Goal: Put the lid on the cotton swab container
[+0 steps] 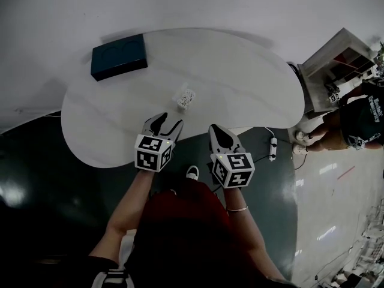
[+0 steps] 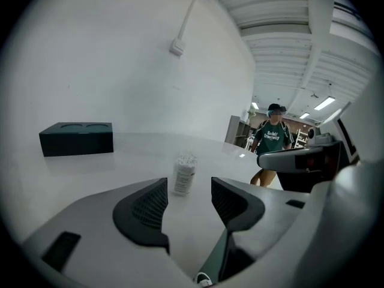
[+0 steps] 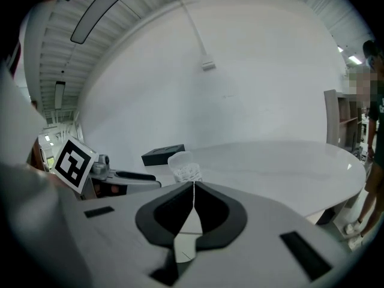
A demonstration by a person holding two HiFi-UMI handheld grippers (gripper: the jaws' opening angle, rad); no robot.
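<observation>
Left gripper view shows your left hand-held gripper (image 2: 189, 198) with jaws apart, the cotton swab container (image 2: 184, 174) standing on the counter (image 2: 90, 173) just beyond them. Your right hand-held gripper (image 3: 193, 188) is closed, empty.

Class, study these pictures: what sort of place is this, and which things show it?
Probably an indoor lab or workshop: a white table holding a cotton swab container and dark box, open shelving nearby, strip lights on a ribbed ceiling.
</observation>
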